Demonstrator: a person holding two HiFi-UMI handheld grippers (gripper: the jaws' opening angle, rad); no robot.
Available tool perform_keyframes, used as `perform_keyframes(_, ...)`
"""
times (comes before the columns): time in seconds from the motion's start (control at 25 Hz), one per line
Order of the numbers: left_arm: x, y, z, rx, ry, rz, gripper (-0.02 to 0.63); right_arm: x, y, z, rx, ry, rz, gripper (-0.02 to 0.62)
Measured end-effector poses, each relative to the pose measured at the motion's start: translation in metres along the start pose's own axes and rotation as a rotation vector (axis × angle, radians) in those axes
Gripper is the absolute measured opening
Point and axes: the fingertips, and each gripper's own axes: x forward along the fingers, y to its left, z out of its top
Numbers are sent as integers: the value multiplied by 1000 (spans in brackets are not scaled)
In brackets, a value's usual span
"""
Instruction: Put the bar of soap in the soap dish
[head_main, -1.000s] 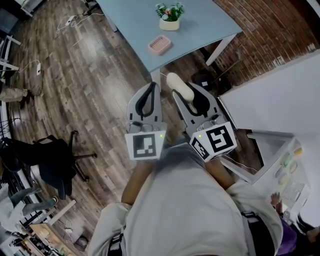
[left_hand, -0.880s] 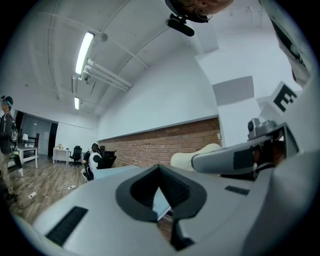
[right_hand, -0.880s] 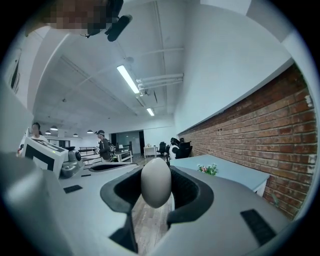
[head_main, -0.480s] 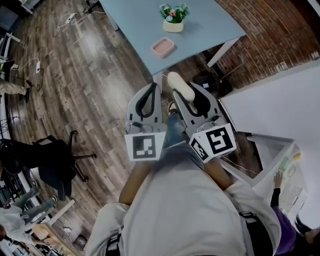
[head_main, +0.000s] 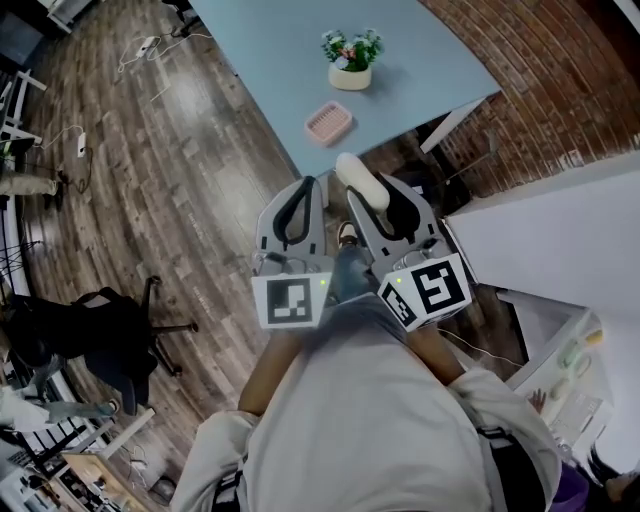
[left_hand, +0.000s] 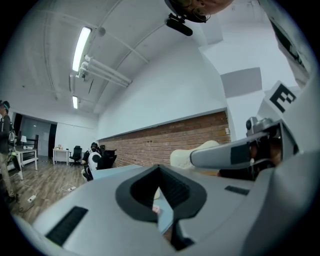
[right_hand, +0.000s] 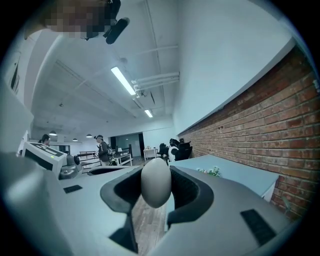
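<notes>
My right gripper (head_main: 368, 184) is shut on a cream oval bar of soap (head_main: 361, 180), which sticks out past the jaw tips; the right gripper view shows the soap (right_hand: 156, 182) end-on between the jaws. Beside it my left gripper (head_main: 304, 187) is shut with nothing in it, its tips (left_hand: 161, 172) meeting in the left gripper view. Both are held over the floor, short of the table. A pink ridged soap dish (head_main: 328, 122) lies near the front edge of the blue-grey table (head_main: 270, 60), a little beyond the soap.
A small potted plant (head_main: 351, 52) stands behind the dish on the table. A brick wall (head_main: 545, 70) runs along the right, a white cabinet top (head_main: 545, 240) lies at the right, and an office chair (head_main: 120, 320) stands at the left on the wooden floor.
The table, dish and plant have slid slightly down and right in the head view. Both grippers keep their hold and pose.
</notes>
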Motion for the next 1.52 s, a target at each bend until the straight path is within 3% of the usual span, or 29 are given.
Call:
perform_keyframes(0.36,80,11,5,3,-1,-10,3,54,-54,10,9,3,9,160)
perform_keyframes(0.84,155,33,-5,-14,38,52,3,111,-111,16,19,23,62,160)
perform_keyframes(1.32,173,69,-25,-30,94,151,3,145,-126,3,49,71,133,160)
perform_keyframes(1.52,180,90,-41,-20,116,157,3,163,-124,-16,48,113,154,160)
